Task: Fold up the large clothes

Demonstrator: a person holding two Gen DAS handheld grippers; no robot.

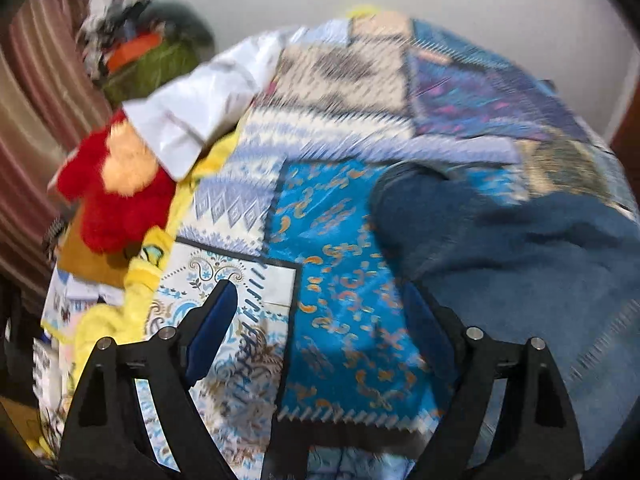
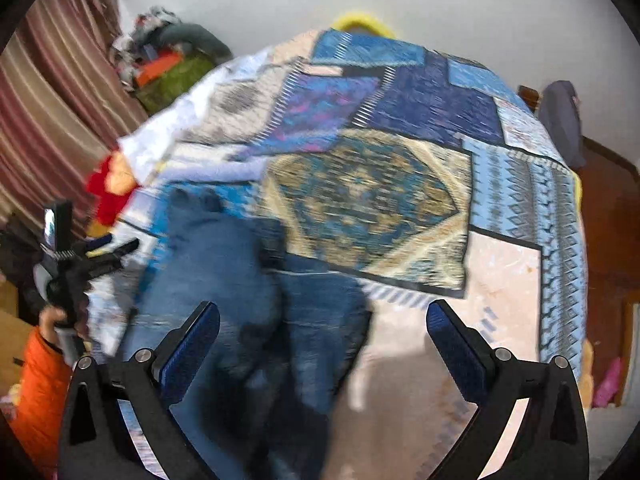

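The jeans (image 2: 224, 280) lie spread on the bed's patchwork cover (image 2: 368, 192), toward the near edge. They are dark blue denim, so they should feel fairly heavy and thick but limp: they will drape and fold readily, hold a crease poorly at the seams, and are not fragile or slippery. The best places to take hold look like the waistband or the leg hems, where doubled cloth gives the pads something firm. Motion blur makes it hard to tell which end of the garment faces the person.

The left tool (image 1: 320, 300) hangs over the cover just beside the denim's left edge, jaws wide and empty. The right tool (image 2: 322, 320) hovers over the garment's near part, jaws also spread, nothing between them.

For room, the right half of the cover is bare and flat. The left side is crowded: a red plush toy (image 1: 116, 200), a white garment (image 1: 192, 120) and yellow cloth (image 1: 120, 320) sit close to the denim.
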